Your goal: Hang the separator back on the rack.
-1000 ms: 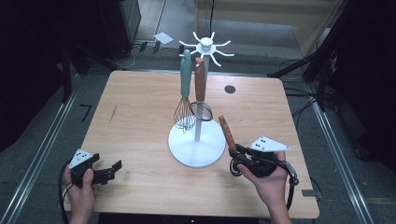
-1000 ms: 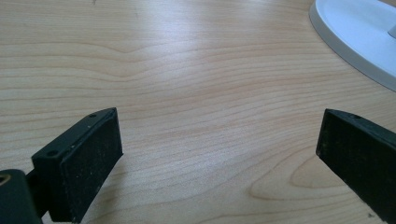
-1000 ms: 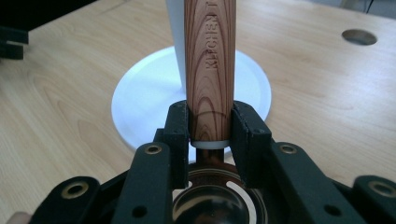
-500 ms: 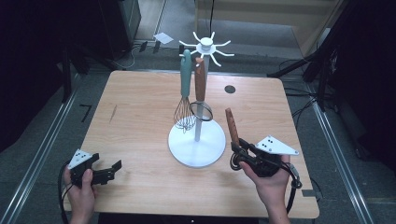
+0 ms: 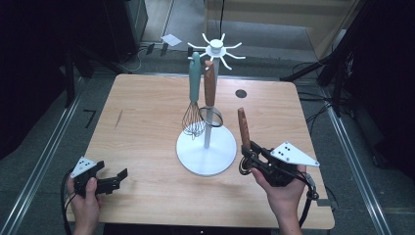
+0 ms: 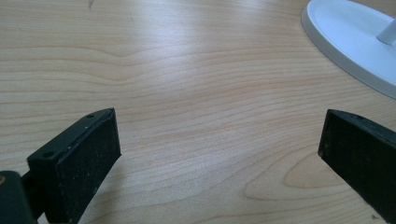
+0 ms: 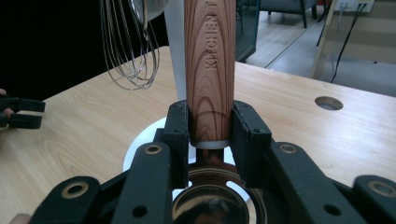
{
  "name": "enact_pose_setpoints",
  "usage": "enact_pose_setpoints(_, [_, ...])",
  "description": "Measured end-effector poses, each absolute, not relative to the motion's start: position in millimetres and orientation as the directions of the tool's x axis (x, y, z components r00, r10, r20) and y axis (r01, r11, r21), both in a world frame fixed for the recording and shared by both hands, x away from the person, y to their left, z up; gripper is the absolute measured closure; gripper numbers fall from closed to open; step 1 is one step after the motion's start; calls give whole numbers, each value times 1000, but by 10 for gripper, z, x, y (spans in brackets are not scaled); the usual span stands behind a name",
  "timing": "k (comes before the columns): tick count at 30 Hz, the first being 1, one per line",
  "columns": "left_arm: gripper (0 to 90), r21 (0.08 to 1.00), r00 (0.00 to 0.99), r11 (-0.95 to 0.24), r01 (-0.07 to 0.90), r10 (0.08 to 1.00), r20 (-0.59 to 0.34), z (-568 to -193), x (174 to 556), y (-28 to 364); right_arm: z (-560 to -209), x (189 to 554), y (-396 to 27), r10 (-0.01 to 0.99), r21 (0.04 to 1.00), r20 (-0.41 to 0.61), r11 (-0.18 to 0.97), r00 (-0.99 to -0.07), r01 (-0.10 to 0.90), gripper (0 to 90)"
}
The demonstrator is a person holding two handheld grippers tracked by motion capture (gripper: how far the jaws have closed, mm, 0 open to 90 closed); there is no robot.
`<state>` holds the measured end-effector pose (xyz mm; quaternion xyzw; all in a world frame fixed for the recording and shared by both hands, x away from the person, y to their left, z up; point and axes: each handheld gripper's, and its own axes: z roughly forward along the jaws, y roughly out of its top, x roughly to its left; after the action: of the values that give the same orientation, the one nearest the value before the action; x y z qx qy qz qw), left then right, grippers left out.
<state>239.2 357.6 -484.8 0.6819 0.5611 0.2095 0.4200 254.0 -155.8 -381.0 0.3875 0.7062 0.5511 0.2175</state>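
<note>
A white utensil stand (image 5: 206,152) with a round base and a hooked top stands mid-table. From its hooks hang a whisk with a teal handle (image 5: 195,98) and a wood-handled strainer (image 5: 210,95). My right gripper (image 5: 246,155) is to the right of the base, shut on a wood-handled utensil (image 5: 243,128) whose handle points up. In the right gripper view the pads clamp the wooden handle (image 7: 209,70) just above its metal bowl (image 7: 210,200). My left gripper (image 5: 113,179) rests at the table's front left, its jaws open, nothing between them (image 6: 219,154).
The wooden table (image 5: 147,117) has a round cable hole (image 5: 240,93) at the back right. The stand's white base (image 6: 355,42) lies ahead and right of the left gripper. Dark equipment, cables and a floor rail surround the table.
The right gripper has lifted slightly with the wood-handled utensil, and the handle has tipped more upright. The left gripper has stayed where it was.
</note>
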Motion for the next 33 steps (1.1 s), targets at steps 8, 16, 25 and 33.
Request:
enact_pose_setpoints(8, [0, 811, 282, -14, 585, 941, -187, -4848, 2388, 3581, -3714, 2519, -1541, 794, 956, 156, 29, -588, 292, 712])
enact_pose_setpoints(16, [0, 812, 284, -21, 583, 942, -179, -4847, 2382, 3568, -3624, 2485, -1485, 796, 964, 144, 22, -588, 265, 711])
enact_pose_setpoints(25, [0, 815, 283, -22, 579, 943, -175, -4846, 2377, 3572, -3424, 2499, -1377, 785, 974, 116, 29, -608, 223, 711])
enact_pose_setpoints(33, [0, 816, 280, -16, 578, 943, -179, -4846, 2375, 3574, -3305, 2502, -1284, 779, 982, 92, 33, -620, 187, 711])
